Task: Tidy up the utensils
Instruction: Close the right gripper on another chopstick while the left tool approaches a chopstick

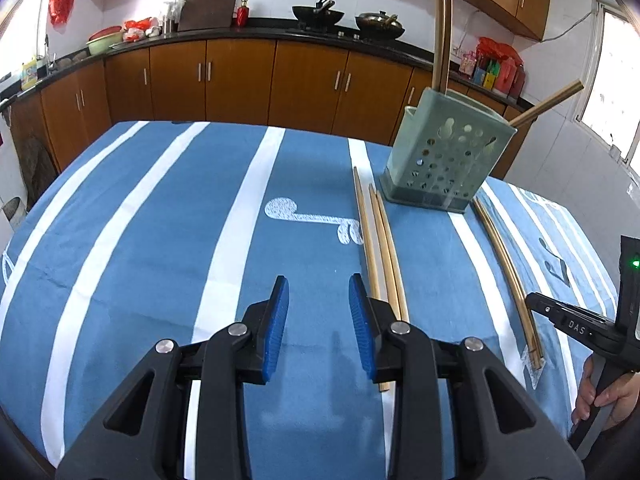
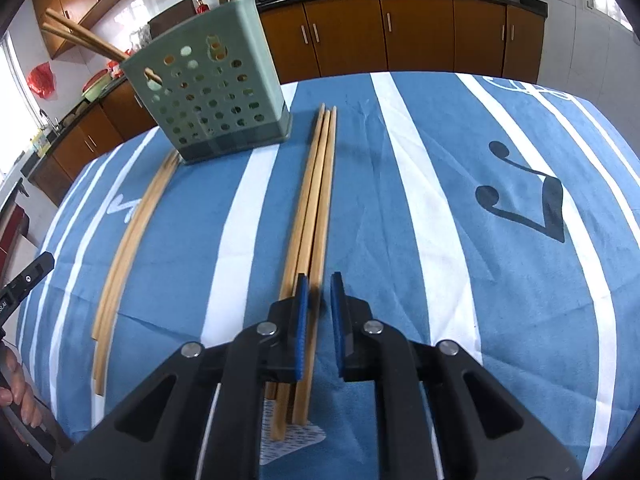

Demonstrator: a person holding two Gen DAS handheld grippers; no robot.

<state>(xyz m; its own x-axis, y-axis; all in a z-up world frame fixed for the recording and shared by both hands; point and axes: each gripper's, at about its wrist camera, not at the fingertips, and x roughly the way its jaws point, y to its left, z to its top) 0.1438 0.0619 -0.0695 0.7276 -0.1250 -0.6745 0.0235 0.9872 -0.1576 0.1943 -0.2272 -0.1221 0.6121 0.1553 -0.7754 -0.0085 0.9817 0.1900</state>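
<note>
Right wrist: slender wooden chopsticks beside perforated plastic holder.

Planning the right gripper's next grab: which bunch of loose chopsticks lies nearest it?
The bunch right of the holder; it runs under the right gripper. The other bunch lies further left.

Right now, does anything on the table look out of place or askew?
Yes. Two bundles of chopsticks lie loose on the tablecloth, one under the right tongs, another beside it, outside the green holder, where others lean unevenly.
</note>
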